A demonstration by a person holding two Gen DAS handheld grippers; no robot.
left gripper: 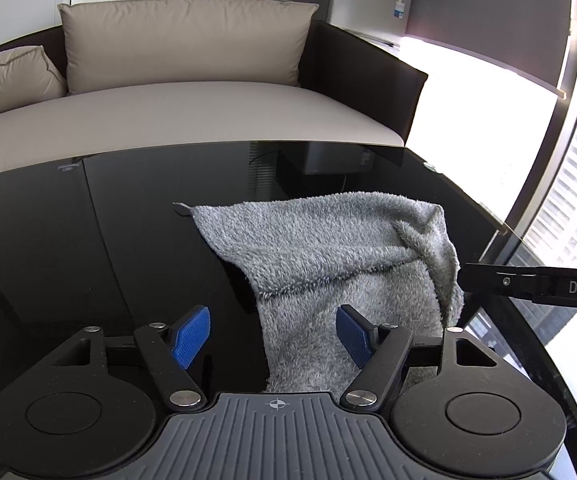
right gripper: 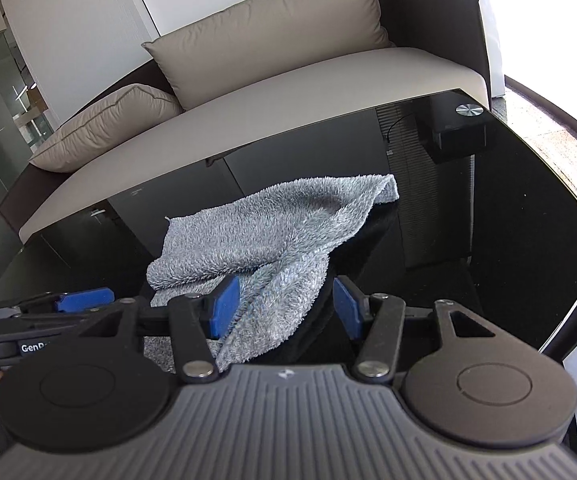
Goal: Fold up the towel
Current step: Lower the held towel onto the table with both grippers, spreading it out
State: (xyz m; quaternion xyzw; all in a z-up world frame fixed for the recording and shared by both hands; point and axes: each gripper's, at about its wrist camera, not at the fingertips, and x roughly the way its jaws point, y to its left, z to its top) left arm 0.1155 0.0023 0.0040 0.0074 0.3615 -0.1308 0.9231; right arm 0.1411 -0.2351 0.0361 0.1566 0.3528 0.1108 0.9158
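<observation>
**On the dark bench, a rumpled towel waits for a clean grip**

Over the near-left part of the bench [left gripper: 88, 220] you hold the left tongs [left gripper: 274, 334] with their blue pads apart and nothing clamped. The towel's [left gripper: 328, 264] near-left edge runs up between them, and only the right-hand pad sits over the pile, so shift a little toward the cloth before you close. Aim for the near-left corner, taking both layers if the cloth is doubled there; a bite on the top layer alone would likely drag the fold crooked.

The grey towel lies mid-bench, roughly halved but slack, with a ridge across its middle and its far-right corner curled over. Smooth that ridge as you draw the edges taut.

To the right, the right tongs [right gripper: 284, 306] also stand apart, holding nothing. Their left pad rests over the towel's near-right flap, their right pad over bare glass. Bring them squarely onto that flap's corner and match the left side's height. Then lift both ends together so the next fold lands edge on edge.
</observation>
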